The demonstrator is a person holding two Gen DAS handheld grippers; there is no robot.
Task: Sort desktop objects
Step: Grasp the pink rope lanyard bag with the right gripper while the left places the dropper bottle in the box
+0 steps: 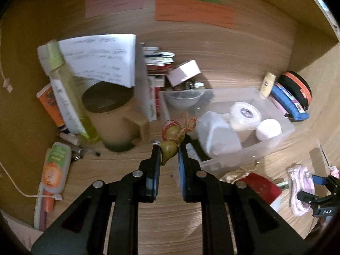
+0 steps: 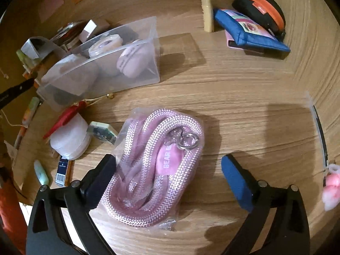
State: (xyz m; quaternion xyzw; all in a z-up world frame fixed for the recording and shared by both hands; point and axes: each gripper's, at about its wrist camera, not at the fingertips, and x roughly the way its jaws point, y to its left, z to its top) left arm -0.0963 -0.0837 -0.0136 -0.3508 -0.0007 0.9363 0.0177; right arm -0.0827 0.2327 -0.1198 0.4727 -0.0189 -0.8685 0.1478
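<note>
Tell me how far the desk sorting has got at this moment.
Partly done, judging by the layout: the clear bin already holds a few white and pale containers. In hand: the left gripper is shut on a small green gourd charm near the bin. The right gripper is open around the bagged pink rope, not yet gripped. Left: mug, spray bottle, blue pouch and other clutter.

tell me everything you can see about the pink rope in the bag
The pink rope is a thick braided cord with a shiny herringbone weave, coiled into a loose bundle inside a crinkled clear plastic bag. A silver metal ring and clasp sit near its top, beside a pink tag printed BEAR. It lies flat on the wooden desk between the fingers of the open right gripper, its left side against the left finger.
</note>
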